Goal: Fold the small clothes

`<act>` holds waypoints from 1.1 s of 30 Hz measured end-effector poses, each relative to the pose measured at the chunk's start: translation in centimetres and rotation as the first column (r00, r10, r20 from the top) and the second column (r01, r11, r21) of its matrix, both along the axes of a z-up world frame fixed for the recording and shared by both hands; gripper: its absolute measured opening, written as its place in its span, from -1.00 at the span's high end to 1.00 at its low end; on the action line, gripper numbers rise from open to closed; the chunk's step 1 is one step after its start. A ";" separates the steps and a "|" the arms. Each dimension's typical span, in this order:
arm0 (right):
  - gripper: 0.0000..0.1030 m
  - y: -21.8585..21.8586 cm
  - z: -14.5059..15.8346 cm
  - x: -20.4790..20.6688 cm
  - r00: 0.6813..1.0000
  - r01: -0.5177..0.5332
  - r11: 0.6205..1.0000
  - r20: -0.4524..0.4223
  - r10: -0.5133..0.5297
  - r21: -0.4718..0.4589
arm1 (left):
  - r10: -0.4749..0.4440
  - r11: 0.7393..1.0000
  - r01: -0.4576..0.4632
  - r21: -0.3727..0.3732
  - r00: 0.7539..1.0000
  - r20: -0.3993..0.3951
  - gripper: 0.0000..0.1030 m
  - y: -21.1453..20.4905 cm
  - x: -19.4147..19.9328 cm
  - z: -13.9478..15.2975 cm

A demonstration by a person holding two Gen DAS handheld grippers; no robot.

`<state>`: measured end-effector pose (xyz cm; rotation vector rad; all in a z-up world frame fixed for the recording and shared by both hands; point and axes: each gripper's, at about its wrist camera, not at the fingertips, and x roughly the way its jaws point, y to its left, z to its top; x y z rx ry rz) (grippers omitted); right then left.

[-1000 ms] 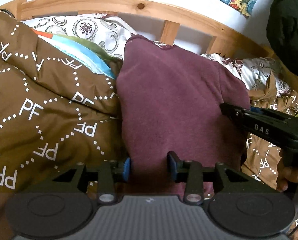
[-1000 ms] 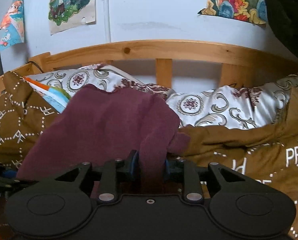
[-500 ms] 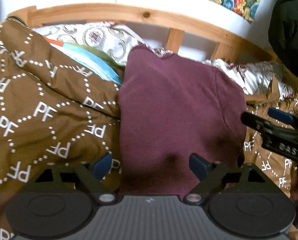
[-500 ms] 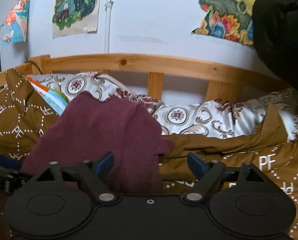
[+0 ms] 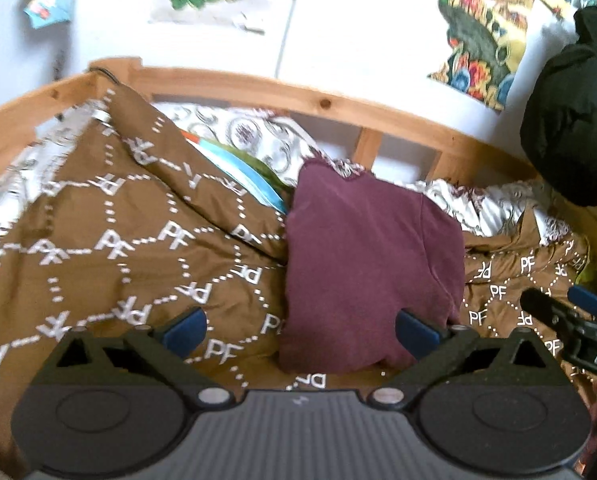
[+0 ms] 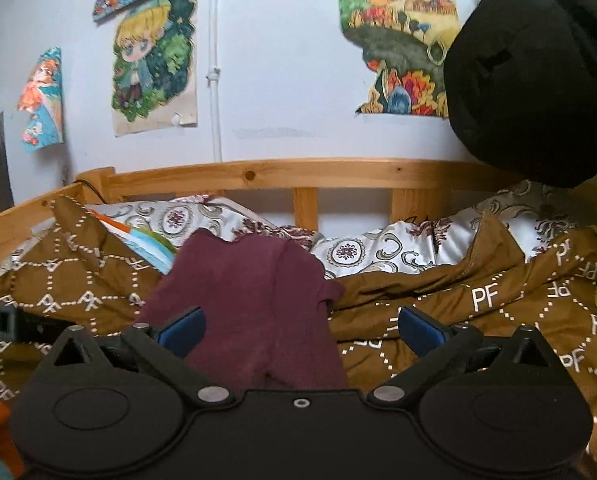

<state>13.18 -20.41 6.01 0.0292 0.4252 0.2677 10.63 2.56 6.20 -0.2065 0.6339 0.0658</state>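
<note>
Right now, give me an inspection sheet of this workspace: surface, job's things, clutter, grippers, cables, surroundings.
Surface: brown patterned duvet, rumpled, on a wooden bed frame.
Job's things: maroon garment lying folded on the duvet, touched by neither gripper.
Clutter: patterned pillows; striped cloth tucked beside the garment.
Grippers: left gripper and right gripper both opening wide, pads clear of the garment.
Cables: dark cable over the frame's corner.
Surroundings: posters on the wall; black garment hanging at right.
</note>
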 end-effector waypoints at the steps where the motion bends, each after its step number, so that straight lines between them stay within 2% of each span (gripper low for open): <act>1: -0.99 0.1 0.2 -0.8 1.000 -0.003 1.000 0.001 0.003 0.001 | 0.006 1.000 -0.006 0.002 1.000 0.010 -0.99 0.1 -0.8 0.2; 7: -0.99 0.3 0.8 -5.2 1.000 -0.027 1.000 0.000 0.027 0.004 | 0.031 0.999 -0.033 0.019 0.998 0.056 -0.99 1.0 -5.7 0.9; 14: -0.99 0.0 0.7 -8.4 0.999 -0.025 1.000 -0.022 0.025 -0.006 | 0.010 0.998 -0.013 0.055 0.998 0.068 -0.99 0.8 -9.2 0.2; 20: -0.99 -0.8 0.0 -9.8 0.999 -0.007 1.000 -0.054 0.006 -0.008 | -0.007 0.997 0.004 0.079 0.999 0.040 -0.99 0.2 -9.7 -1.1; 26: -0.99 -1.1 -0.5 -9.8 0.997 -0.001 1.000 -0.081 -0.001 -0.016 | -0.016 0.993 0.017 0.118 1.000 -0.008 -0.99 -0.3 -9.0 -2.3; 33: -0.99 -0.8 -1.0 -9.5 0.994 -0.013 1.000 -0.105 0.011 -0.024 | -0.023 0.991 0.026 0.128 0.999 -0.025 -0.99 -0.4 -8.7 -2.8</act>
